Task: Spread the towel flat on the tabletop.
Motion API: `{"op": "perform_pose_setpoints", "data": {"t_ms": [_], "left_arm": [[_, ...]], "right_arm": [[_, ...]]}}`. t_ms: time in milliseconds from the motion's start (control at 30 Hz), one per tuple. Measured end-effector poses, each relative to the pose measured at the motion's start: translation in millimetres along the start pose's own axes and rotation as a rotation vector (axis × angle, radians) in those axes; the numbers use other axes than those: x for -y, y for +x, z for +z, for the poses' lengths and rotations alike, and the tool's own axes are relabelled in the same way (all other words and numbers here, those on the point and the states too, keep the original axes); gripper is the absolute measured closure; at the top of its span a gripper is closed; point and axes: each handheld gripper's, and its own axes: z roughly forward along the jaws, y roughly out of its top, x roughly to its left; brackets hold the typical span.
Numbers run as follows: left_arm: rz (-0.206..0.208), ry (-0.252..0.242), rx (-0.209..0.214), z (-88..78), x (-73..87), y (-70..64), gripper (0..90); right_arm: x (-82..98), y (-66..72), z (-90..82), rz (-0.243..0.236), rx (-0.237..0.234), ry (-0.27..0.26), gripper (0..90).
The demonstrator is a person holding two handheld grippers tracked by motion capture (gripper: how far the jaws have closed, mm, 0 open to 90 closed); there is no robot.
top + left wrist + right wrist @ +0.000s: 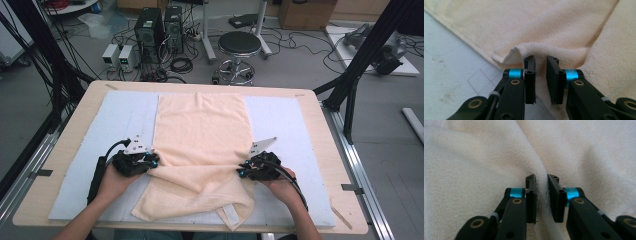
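A peach towel (200,125) lies lengthwise on a pale blue mat (280,120), and its near part is bunched and rumpled with a white label at the front. My left gripper (152,161) sits at the towel's left edge. In the left gripper view its jaws (541,60) stand close together, with a raised fold of the towel (564,32) pinched between them. My right gripper (242,170) is at the towel's right edge. There its jaws (541,178) squeeze a ridge of the towel (486,157).
The mat covers most of a wooden table (320,130). Beyond the far edge, on the floor, stand a round stool (239,45), computer towers (150,27) and many cables. Black frame posts rise at both sides.
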Motion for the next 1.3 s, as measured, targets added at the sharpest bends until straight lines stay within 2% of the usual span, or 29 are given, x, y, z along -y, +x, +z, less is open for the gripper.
{"op": "perform_pose_setpoints", "data": {"t_ms": [167,333,433,533,633,767,833,900,933,967,1033,1067,1133,1200,1300], "left_arm": [[0.022,-0.038,0.014,-15.7,-2.7,-4.7,74.4],[0.032,-0.073,0.032,-29.5,-4.3,-12.0,72.6],[0.045,-0.091,0.074,-36.7,-1.4,-17.9,68.3],[0.059,-0.102,0.152,-38.8,4.7,-22.3,62.6],[0.083,-0.084,0.205,-35.5,10.8,-26.3,56.0],[0.104,-0.04,0.225,-24.7,14.4,-27.8,50.7],[0.104,-0.019,0.223,-17.4,15.0,-27.5,51.3],[0.132,-0.005,0.229,-11.0,15.5,-27.6,55.4],[0.156,0.002,0.237,-8.4,15.7,-27.4,63.4],[0.163,0.01,0.244,-6.1,15.2,-27.0,71.2],[0.144,0.003,0.245,-3.8,12.4,-25.4,81.4],[0.132,0.002,0.245,-4.2,9.5,-23.3,83.0],[0.101,-0.035,0.241,-6.2,3.4,-18.0,83.7],[0.071,-0.051,0.215,-8.1,-4.2,-10.3,83.9],[0.026,-0.063,0.162,-2.0,-15.0,-0.9,83.9]], "right_arm": [[-0.4,7.8,-14.0,-0.002,0.003,-0.063,73.3],[-2.4,15.9,-26.8,-0.02,0.027,-0.079,69.1],[-2.2,17.7,-35.6,-0.019,0.037,-0.102,66.0],[-1.4,21.3,-42.4,-0.036,0.012,-0.133,62.7],[-0.7,27.7,-42.6,-0.052,0.004,-0.132,59.4],[2.6,30.0,-28.9,-0.064,-0.018,-0.09,52.3],[3.2,31.1,-19.8,-0.064,-0.022,-0.065,51.7],[2.6,33.9,-12.9,-0.084,-0.006,-0.042,52.4],[2.2,34.6,-9.9,-0.095,0.003,-0.032,56.7],[1.7,34.7,-7.9,-0.113,0.014,-0.016,64.2],[1.4,32.8,-5.2,-0.128,0.019,0.009,81.7],[1.1,30.8,-5.2,-0.127,0.009,0.012,84.4],[-2.7,26.1,-9.0,-0.115,-0.001,0.021,85.6],[-10.0,21.5,-16.5,-0.125,0.03,0.016,85.7],[-21.9,11.8,-25.2,-0.113,0.073,0.001,85.7]]}}
